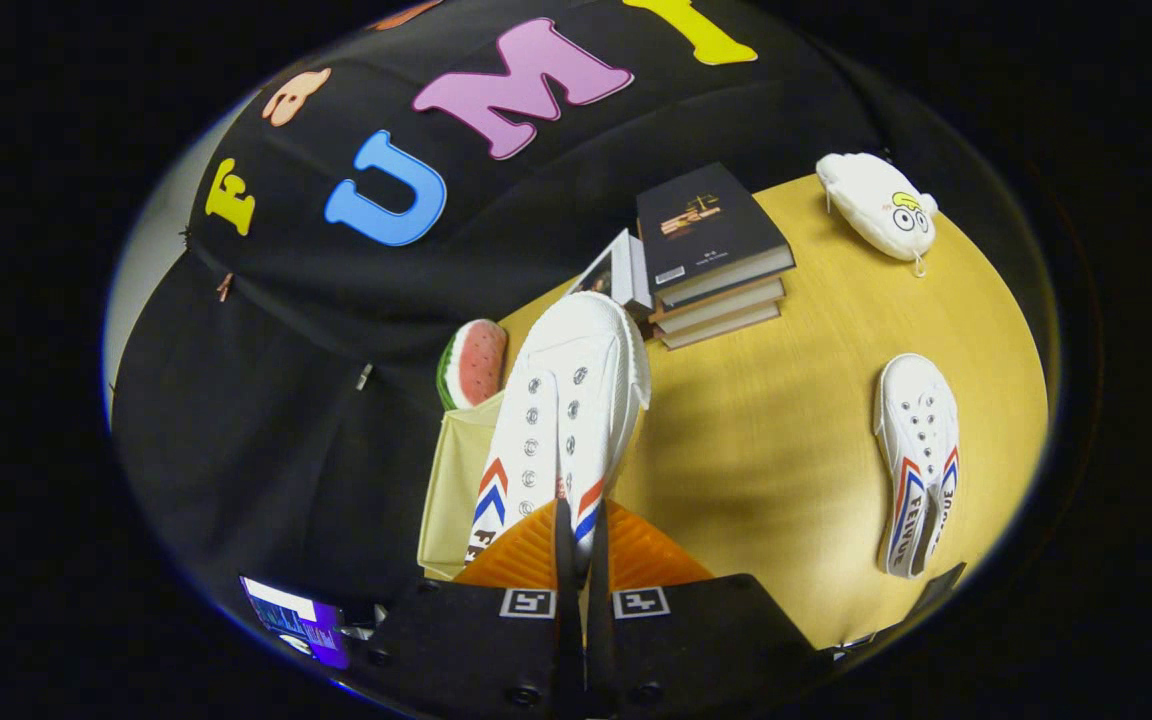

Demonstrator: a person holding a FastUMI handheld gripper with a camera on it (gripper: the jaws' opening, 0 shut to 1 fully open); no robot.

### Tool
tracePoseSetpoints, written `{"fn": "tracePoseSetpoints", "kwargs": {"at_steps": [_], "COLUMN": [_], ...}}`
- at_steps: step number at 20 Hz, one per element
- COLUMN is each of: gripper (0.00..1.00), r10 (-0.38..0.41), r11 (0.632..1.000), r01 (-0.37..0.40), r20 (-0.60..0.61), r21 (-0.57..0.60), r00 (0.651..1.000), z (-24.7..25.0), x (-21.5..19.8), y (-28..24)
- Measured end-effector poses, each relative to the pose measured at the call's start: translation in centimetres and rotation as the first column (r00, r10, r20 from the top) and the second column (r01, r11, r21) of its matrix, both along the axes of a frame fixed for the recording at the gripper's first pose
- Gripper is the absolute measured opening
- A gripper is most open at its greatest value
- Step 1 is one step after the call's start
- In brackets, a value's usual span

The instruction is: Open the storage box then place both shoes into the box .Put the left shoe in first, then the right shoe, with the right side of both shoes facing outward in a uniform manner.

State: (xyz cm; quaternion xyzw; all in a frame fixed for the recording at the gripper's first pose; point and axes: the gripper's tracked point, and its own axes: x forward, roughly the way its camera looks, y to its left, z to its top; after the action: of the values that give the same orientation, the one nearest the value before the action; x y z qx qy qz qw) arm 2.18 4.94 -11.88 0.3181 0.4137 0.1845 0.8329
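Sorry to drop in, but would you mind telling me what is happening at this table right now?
The hand-held gripper has its fingers closed on the heel end of a white sneaker, holding it lifted over the pale storage box at the table's edge. The second white sneaker lies on the yellow table, off to the side. Beyond them are a stack of books, a watermelon-slice toy and a white pouch.

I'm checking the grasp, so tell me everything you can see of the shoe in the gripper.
The held shoe is a white canvas-looking sneaker with metal eyelets, no laces visible, and red and blue chevron stripes on both sides. The gripper pinches its heel end; the toe points away, toward the stacked books, over the pale storage box.
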Motion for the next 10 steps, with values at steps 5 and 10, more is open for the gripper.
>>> {"fn": "tracePoseSetpoints", "kwargs": {"at_steps": [5, 10], "gripper": [0.06, 0.06], "r10": [0.044, 0.082], "r11": [0.998, 0.995], "r01": [-0.045, -0.083], "r20": [0.035, 0.012], "r21": [0.031, 0.051], "r00": [0.998, 0.997], "z": [3.3, 2.3], "x": [-0.8, 0.3], "y": [5.3, 13.2]}}
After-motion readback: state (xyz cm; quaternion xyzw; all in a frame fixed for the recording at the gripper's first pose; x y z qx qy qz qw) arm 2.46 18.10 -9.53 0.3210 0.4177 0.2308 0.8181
